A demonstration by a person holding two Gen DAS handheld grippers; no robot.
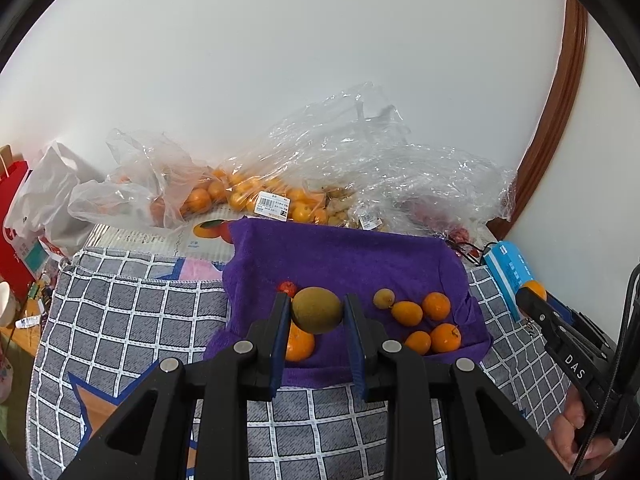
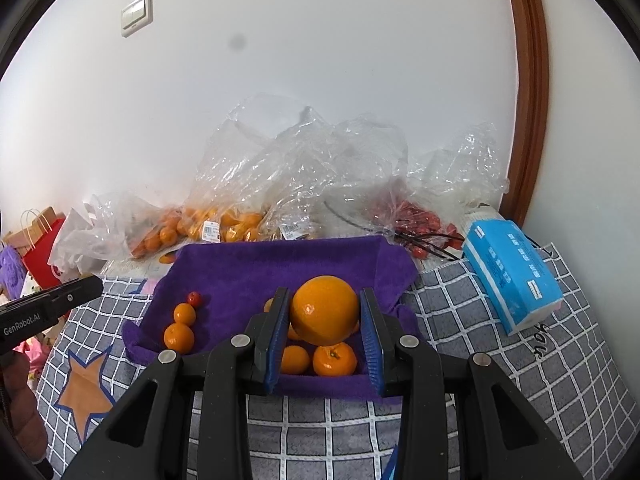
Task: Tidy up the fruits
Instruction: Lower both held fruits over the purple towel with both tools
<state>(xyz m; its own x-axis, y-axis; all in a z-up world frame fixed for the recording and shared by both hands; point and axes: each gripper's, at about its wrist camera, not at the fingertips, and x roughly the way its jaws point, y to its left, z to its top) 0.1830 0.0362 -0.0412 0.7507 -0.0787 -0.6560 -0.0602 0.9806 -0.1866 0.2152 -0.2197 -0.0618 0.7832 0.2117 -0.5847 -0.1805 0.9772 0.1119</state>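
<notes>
Now each hand-held gripper tilts downward over the purple towel (image 1: 344, 256), left (image 1: 316, 312) pinching a green-brown fruit (image 1: 317, 310), right (image 2: 325, 312) an orange (image 2: 324, 310).

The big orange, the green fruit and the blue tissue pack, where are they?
big orange (image 2: 324, 310), right wrist view, middle of its front skin.
green fruit (image 1: 317, 310), left wrist view, middle of its rounded side.
blue tissue pack (image 2: 514, 276), right wrist view, middle of its top face.
</notes>
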